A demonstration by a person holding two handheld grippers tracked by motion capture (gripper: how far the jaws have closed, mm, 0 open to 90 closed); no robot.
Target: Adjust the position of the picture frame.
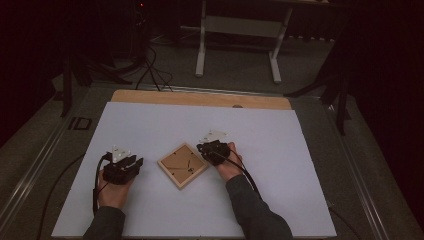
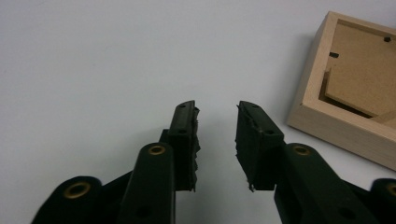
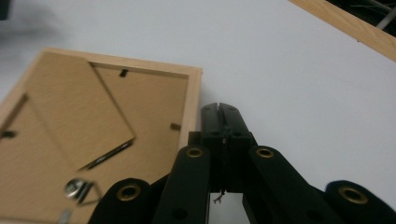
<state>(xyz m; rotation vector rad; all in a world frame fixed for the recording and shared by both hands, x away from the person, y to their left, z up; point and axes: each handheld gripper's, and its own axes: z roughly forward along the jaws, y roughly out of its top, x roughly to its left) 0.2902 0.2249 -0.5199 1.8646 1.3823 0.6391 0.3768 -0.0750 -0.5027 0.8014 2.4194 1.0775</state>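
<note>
The work surface is a white sheet (image 1: 280, 200) laid over a wooden table (image 1: 200, 98). A small wooden picture frame (image 1: 183, 165) lies face down near the centre of the sheet, rotated so that its corners point toward the sheet edges. The frame sits between the two tools and touches neither.

Left gripper (image 1: 131, 165): held in the person's left hand (image 1: 112, 192), positioned to the left of the frame and apart from it. In the left gripper view (image 2: 217, 135) the jaws stand parted with a clear gap, nothing between them, and bare sheet beneath. The pads (image 2: 250, 140) show ragged, worn edges, a detail the high view is too coarse to resolve. The frame (image 2: 345, 121) appears at the right edge of this view, presenting its pale side wall and recessed backing board.

Right gripper (image 1: 205, 148): held in the person's right hand (image 1: 230, 167), just beside the frame's right corner. In the right gripper view (image 3: 220, 114) the jaws are clenched together with nothing clamped between them. The tips rest just outside the frame's rim (image 3: 192, 100).

This view supplies detail of the frame back: a fold-out stand panel (image 3: 81, 112), small black retaining tabs (image 3: 123, 72) and a metal hanger (image 3: 79, 189). The high view reduces these to dark marks. The high view alone gives the overall layout: both forearms entering from the bottom edge, cables trailing from each tool
</note>
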